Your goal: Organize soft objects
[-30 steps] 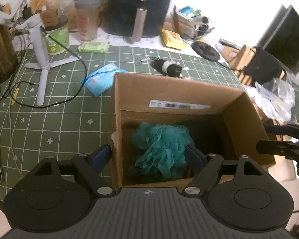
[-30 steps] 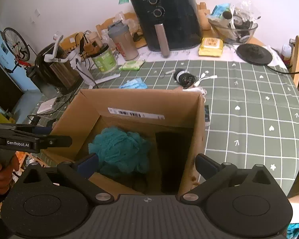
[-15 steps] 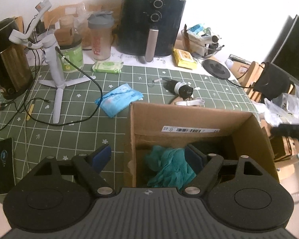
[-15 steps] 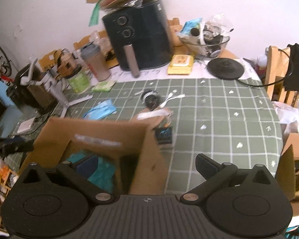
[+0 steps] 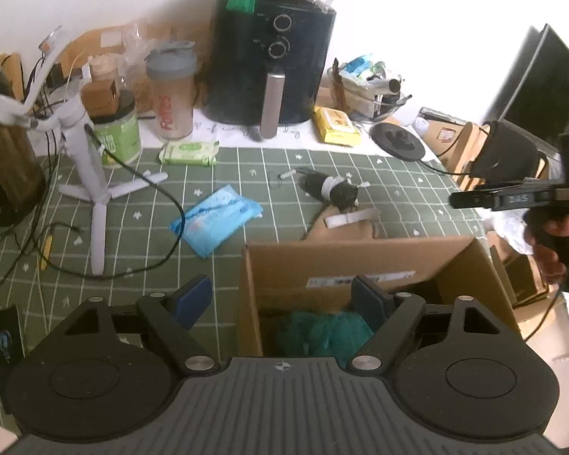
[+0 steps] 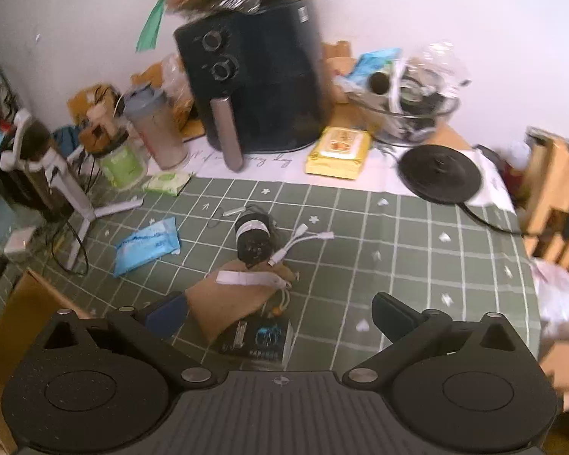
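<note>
Teal mesh, a bath pouf (image 5: 322,331), lies at the bottom of the open cardboard box (image 5: 364,261) that stands on the green checked desk (image 5: 246,174). The left gripper (image 5: 282,297) hangs above the box's near left corner with its jaws spread wide and nothing between the pads; one blue pad is outside the box wall, the other over the box's opening beside the pouf. The right gripper (image 6: 278,313) is likewise spread and empty, held over the desk to the right of the box, whose edge shows only at the left of that view (the picture there is somewhat blurred). In the left wrist view this gripper appears at the far right, gripped by a hand (image 5: 554,242).

Just beyond the right gripper's fingers lie a tan cloth pouch (image 6: 231,299) with a white strip across it and a small dark packet (image 6: 260,339) touching its near edge. Farther off are a black roll with a white band (image 6: 252,240), a blue wipes pack (image 6: 148,244), a yellow wipes pack (image 6: 339,148) and a black air fryer (image 6: 254,87) near the wall.
</note>
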Demonstrator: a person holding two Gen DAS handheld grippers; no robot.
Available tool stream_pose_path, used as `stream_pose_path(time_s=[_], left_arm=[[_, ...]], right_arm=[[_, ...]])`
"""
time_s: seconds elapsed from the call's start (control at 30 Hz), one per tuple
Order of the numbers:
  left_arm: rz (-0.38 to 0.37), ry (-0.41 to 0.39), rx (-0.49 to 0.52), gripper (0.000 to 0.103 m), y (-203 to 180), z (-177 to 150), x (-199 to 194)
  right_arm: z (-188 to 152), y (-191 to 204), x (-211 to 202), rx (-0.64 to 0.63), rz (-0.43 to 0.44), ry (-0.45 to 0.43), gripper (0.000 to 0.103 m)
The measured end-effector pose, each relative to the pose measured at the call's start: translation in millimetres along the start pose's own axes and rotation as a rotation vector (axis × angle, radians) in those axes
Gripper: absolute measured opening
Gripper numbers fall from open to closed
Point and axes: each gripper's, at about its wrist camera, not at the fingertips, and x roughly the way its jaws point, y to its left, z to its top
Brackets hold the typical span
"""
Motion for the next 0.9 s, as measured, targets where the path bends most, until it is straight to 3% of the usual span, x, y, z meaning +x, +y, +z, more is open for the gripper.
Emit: stream_pose_path(time_s=[0.23, 0.53, 0.7, 0.8, 0.9], left_arm=[[-0.031, 0.002, -0.012, 0.080, 8.4, 8.1, 3.9], [-0.047, 0.035, -0.083, 0.081, 28.6, 11.1, 17.3], [-0.044, 0.064, -0.101, 0.080, 38.0, 9.6, 23.9], [-0.041, 0.069, -0.113, 0.080, 43.4, 10.2, 26.5], [-0.034, 0.076, -0.128, 0.080, 47.8, 9.2, 29.2]], right_arm=[[16.4, 7.0, 51.6, -0.110, 0.067, 0.075, 0.102], [22.4, 19.6, 100.4, -0.316, 0.114, 0.188, 0.087], [26.6, 24.1, 122.4, -0.393, 0.140, 0.247, 0.072], [28.1, 25.5, 137.6, -0.438, 0.143, 0.292, 0.058], [29.2, 25.9, 151.4, -0.470, 0.127, 0.319, 0.054]])
